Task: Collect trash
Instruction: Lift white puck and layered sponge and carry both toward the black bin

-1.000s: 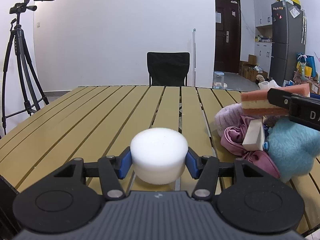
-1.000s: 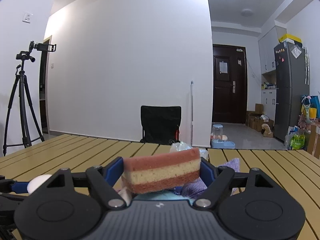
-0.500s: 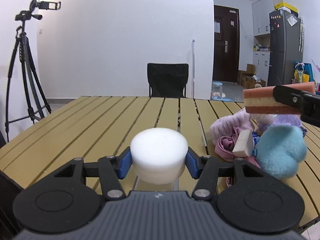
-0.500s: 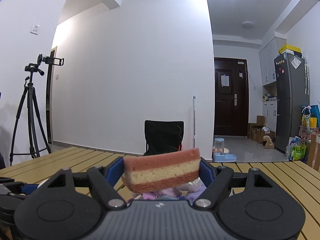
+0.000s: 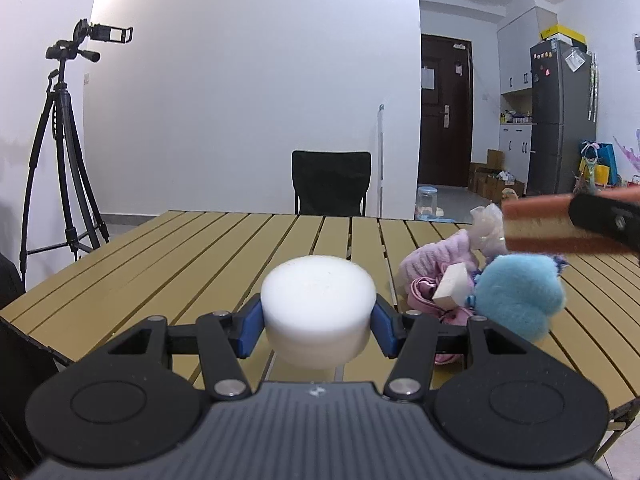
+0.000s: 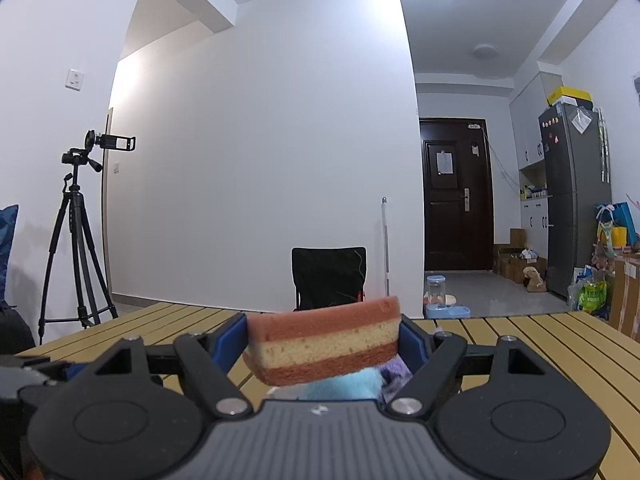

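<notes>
Trash items in hand are two. Layered sponge point(image 6: 324, 344), pink over yellow over pink, sits clamped crosswise between the blue pads of the right gripper point(image 6: 323, 346), raised above the slatted table point(image 5: 224, 248). White foam puck point(image 5: 319, 312), a squat cylinder, is clamped at its flanks by the left gripper point(image 5: 319, 322), clear of the tabletop.

Handling, as judged: both pieces look light and soft. The sponge should compress under the pads, so a hold across its short ends, as now, suits it; it droops slightly toward 7 o'clock. The puck appears firmer but easily dented; a hold on the curved wall at mid-height is sound.

Remaining pile lies on the table at 3 o'clock in the left view: blue plush point(image 5: 520, 300), pink cloth point(image 5: 436, 268), a small cream block point(image 5: 452, 292).

View differences: the left camera shows that pile in full and the sponge's end at its right edge. The right camera shows only scraps of blue and purple beneath the sponge; the puck is not visible there.
</notes>
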Motion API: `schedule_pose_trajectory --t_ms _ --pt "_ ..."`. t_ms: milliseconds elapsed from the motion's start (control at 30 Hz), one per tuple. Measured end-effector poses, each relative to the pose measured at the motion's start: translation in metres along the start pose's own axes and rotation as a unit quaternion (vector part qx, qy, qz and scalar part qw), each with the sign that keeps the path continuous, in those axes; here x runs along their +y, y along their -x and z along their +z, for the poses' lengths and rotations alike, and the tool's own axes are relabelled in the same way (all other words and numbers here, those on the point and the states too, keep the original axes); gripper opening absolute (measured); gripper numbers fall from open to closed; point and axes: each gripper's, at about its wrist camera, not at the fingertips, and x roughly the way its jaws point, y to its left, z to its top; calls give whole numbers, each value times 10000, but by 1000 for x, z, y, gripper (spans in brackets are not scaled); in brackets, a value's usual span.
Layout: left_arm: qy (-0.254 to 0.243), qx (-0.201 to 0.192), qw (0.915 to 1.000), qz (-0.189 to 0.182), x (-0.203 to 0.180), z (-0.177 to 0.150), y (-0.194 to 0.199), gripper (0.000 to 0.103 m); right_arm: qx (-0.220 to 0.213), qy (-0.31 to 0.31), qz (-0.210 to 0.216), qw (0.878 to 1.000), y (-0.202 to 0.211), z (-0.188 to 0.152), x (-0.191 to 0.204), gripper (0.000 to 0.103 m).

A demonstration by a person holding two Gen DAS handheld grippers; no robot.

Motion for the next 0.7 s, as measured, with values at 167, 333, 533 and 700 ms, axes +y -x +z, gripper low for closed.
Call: schedule_pose_trajectory --t_ms 167,333,533,700 --pt "4 -124 9999 -97 0 -4 22 56 78 -49 -58 9999 29 -8 -1 77" --pt "-14 -137 9997 -178 0 -13 41 56 177 -55 -94 9998 57 -18 -1 77" --pt "21 -25 9997 -254 4 -29 61 56 329 0 -132 9994 89 -31 3 77" --pt "-7 25 9994 -340 5 -43 80 56 450 39 -174 9988 112 -41 4 77"
